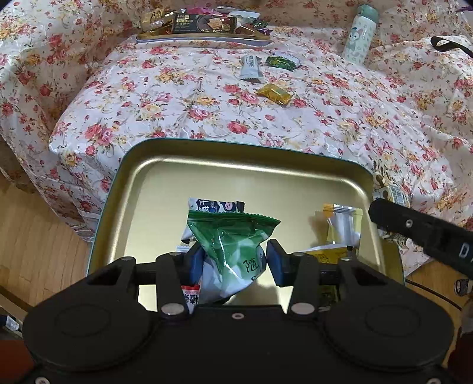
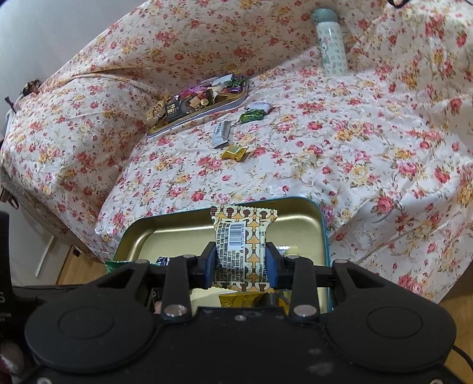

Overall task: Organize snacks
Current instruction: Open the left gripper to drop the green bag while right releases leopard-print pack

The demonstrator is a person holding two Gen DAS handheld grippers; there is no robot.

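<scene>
Left wrist view is showing the left gripper (image 1: 235, 261) clenching a green-and-white snack packet (image 1: 233, 251) between its blue pads (image 1: 195, 265), holding it just over the gold-lined tin (image 1: 142, 206) with the teal rim. Inside that tin, a dark-printed white packet (image 1: 215, 205) is lying just behind the green one, and yellow-and-white sachets (image 1: 343, 218) are resting toward the right wall. A black arm of the right gripper (image 1: 419, 233) is reaching in from the right edge, over the tin's corner. Right wrist view is showing the right gripper (image 2: 241, 261) squeezing a cream-and-brown patterned packet (image 2: 242, 236) with a barcode, upright above the same tin (image 2: 310, 212), while a yellow wrapper (image 2: 241, 298) is lying below it on the tin floor. Beyond the tin, the floral cloth (image 1: 177, 112) is spreading over the whole surface. Farther out on it, a gold-wrapped candy (image 1: 273, 93) is lying alone, with a grey-white bar (image 1: 250, 68) and a dark green candy (image 1: 280, 62) near each other just behind it. Farther still, a shallow tray (image 1: 204, 40) is sitting heaped with mixed snacks, a dark chocolate box (image 1: 204, 23) lying across the front of the pile. At the far right, a pale bottle with a mint cap (image 1: 359, 35) is leaning on the cloth, well apart from the tray, and a black strap (image 1: 449, 45) is showing at the right edge.
</scene>
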